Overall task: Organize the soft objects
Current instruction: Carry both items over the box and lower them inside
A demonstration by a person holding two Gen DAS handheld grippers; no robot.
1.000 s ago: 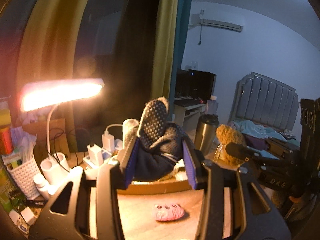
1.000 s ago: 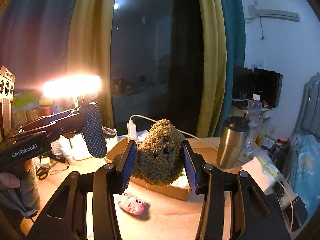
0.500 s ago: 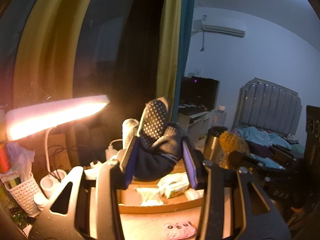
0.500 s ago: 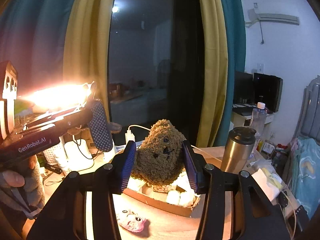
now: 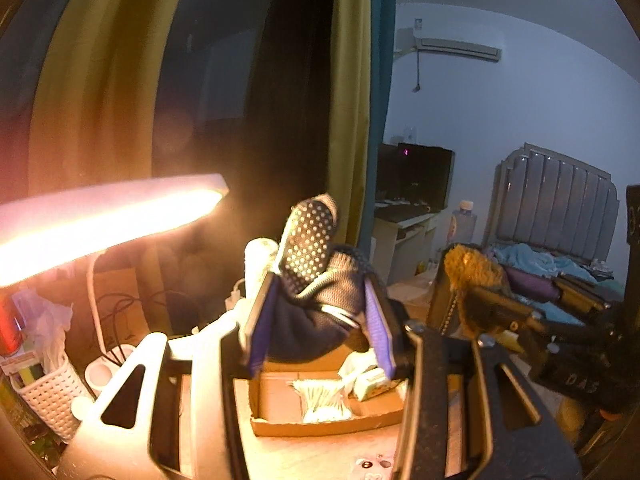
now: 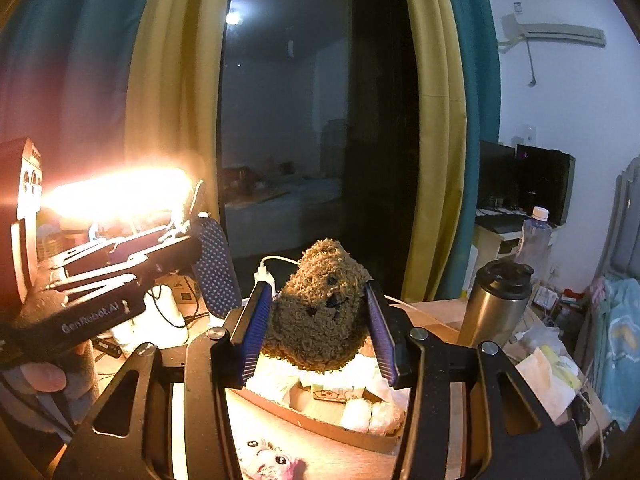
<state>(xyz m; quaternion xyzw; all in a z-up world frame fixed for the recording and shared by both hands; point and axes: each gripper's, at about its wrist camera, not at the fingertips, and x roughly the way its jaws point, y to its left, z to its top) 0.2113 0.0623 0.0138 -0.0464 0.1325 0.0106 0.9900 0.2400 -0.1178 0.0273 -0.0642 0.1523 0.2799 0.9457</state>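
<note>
My left gripper (image 5: 318, 318) is shut on a dark sock with white grip dots (image 5: 310, 276) and holds it above a shallow cardboard box (image 5: 320, 416). My right gripper (image 6: 320, 330) is shut on a brown curly plush bear (image 6: 322, 312), held above the same box (image 6: 320, 420). The box holds small white soft packs (image 6: 368, 414) and a white bundle (image 5: 324, 402). A small pink plush (image 6: 268, 462) lies on the desk in front of the box. The left gripper and its sock (image 6: 214, 268) show at left in the right wrist view; the bear (image 5: 470, 272) shows at right in the left wrist view.
A lit desk lamp (image 5: 108, 216) hangs over the desk's left side, above a white basket (image 5: 48, 396) and chargers. A steel tumbler (image 6: 498, 304) and a water bottle (image 6: 534, 240) stand at the right. Curtains and a dark window are behind. A bed (image 5: 552, 264) is far right.
Both grippers have risen and tilted, still holding the sock and the bear. The box now sits lower in both views with its inside showing, and the pink plush has slid toward the bottom edge.
</note>
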